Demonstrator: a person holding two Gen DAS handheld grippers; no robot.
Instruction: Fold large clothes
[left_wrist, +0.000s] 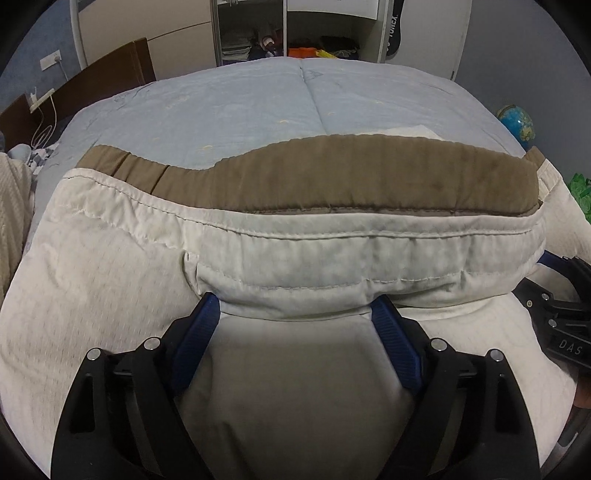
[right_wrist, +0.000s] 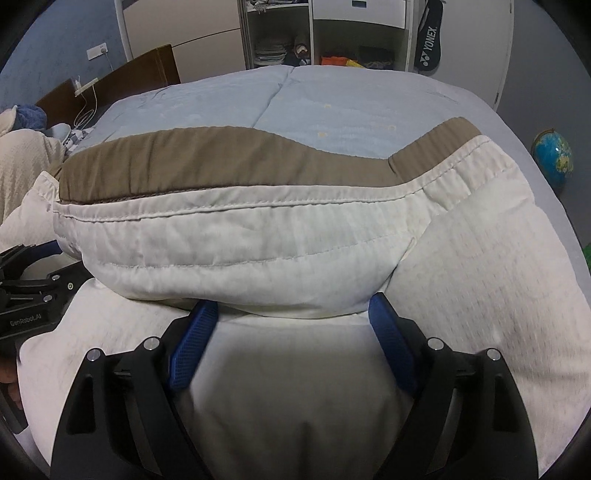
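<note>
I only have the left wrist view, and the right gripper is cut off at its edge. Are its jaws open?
Observer: Yes. In the right wrist view the right gripper stands wide open at the cream garment.
Operator: Is anything pinched between them?
Observer: No. The blue fingertips sit just under the garment's folded edge, far apart, and are not pressing it from both sides.
</note>
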